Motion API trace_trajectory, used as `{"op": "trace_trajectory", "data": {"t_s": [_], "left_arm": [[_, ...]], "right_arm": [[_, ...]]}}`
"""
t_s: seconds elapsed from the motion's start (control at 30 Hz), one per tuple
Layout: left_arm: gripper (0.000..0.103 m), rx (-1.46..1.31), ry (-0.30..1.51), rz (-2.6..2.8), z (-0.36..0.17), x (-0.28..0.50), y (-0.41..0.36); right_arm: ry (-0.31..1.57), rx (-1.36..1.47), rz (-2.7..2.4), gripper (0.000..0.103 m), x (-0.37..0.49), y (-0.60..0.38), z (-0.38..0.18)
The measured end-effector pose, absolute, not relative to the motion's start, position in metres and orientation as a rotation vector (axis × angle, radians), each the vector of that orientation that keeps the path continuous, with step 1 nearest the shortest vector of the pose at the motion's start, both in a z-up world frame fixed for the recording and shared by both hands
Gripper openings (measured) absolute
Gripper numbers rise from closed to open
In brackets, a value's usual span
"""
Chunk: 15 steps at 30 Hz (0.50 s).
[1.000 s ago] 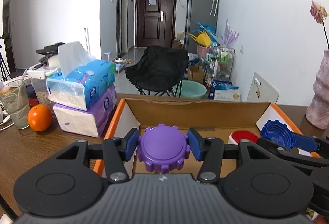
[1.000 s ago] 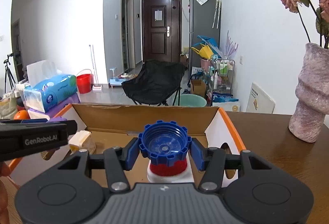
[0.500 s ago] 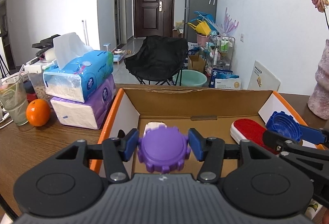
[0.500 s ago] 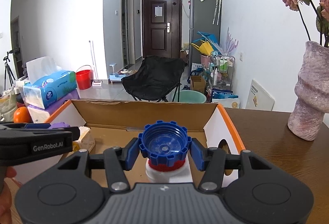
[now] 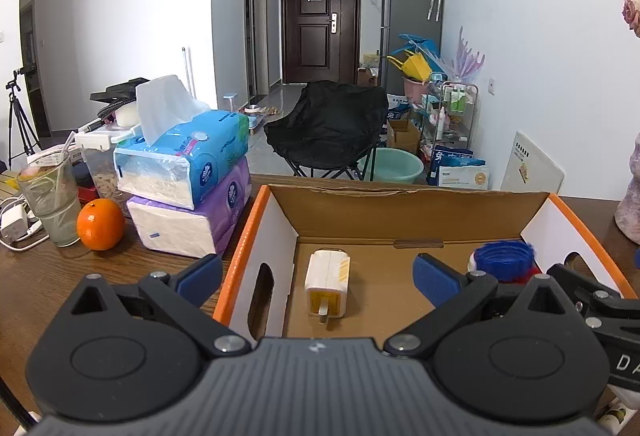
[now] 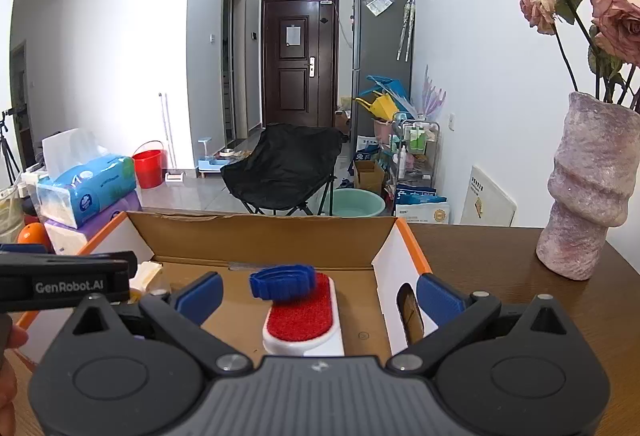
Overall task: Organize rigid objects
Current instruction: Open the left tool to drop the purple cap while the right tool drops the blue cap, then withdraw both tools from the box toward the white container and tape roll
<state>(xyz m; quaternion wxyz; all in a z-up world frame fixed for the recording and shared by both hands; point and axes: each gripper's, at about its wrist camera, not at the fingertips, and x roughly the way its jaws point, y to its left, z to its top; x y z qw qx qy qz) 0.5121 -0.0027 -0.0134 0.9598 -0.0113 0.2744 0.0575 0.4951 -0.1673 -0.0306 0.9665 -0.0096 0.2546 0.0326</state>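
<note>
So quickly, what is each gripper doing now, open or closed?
Left gripper: open, holding nothing.
Right gripper: open, holding nothing.

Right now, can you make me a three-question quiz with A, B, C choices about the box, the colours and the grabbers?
1. Where does the blue cap lie?
A. On the red brush, inside the box
B. Beside the vase
C. On the tissue packs

2. What colour is the fruit next to the tissue packs?
A. Green
B. Orange
C. Purple

3. How are the right gripper's fingers?
A. Shut on the cap
B. Shut on nothing
C. Spread apart, holding nothing

Answers:
1 A, the cap rests on the far end of the red brush in the cardboard box.
2 B, the orange sits by the tissue packs.
3 C, the right gripper has a wide gap between its blue fingers.
</note>
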Motion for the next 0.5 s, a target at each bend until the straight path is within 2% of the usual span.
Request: {"op": "trace_trajectory", "data": {"t_s": [0.5], "left_arm": [[0.103, -0.025, 0.516, 0.109, 0.000, 0.491, -0.004]], "right_arm": [[0.489, -0.012, 0.043, 0.103, 0.470, -0.172, -0.023]]}}
